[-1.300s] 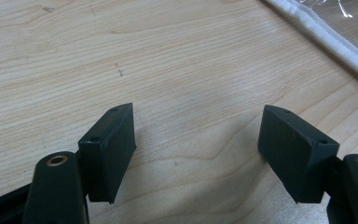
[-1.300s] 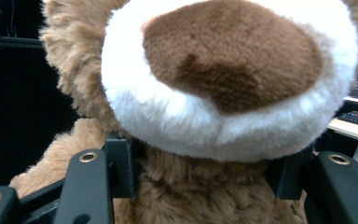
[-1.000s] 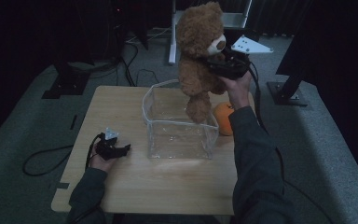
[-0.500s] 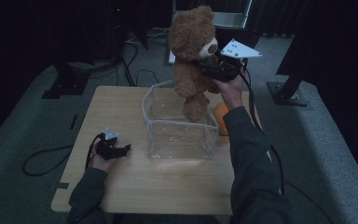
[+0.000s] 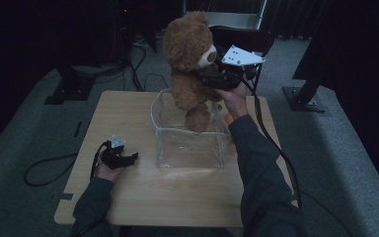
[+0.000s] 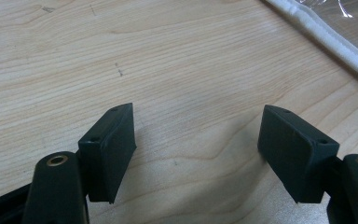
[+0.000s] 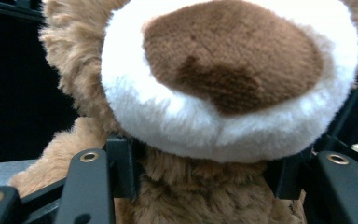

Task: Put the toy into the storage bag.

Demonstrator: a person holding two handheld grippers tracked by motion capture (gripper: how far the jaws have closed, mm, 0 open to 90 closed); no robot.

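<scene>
The right gripper's (image 5: 212, 78) fingers (image 7: 121, 168) are clamped on the teddy bear (image 5: 190, 59) at the neck, one pad on each side just below its white muzzle, as the right gripper view shows. The bear hangs upright in the air above the clear plastic box (image 5: 190, 133), with its feet at about the level of the box's far rim; whether they touch it I cannot tell. The person's right hand (image 5: 234, 96) carries this gripper from behind the box's right side, and a small orange thing (image 5: 230, 118) peeks out beside the box near that wrist.

The left gripper's (image 5: 128, 159) fingers (image 6: 109, 149) stand wide apart with nothing between them, held low over the bare wooden bench (image 5: 123, 113) to the left of the box. In the left gripper view, the box's pale bottom edge (image 6: 326, 39) crosses the upper right corner. The left hand (image 5: 108, 168) rests on the bench.
</scene>
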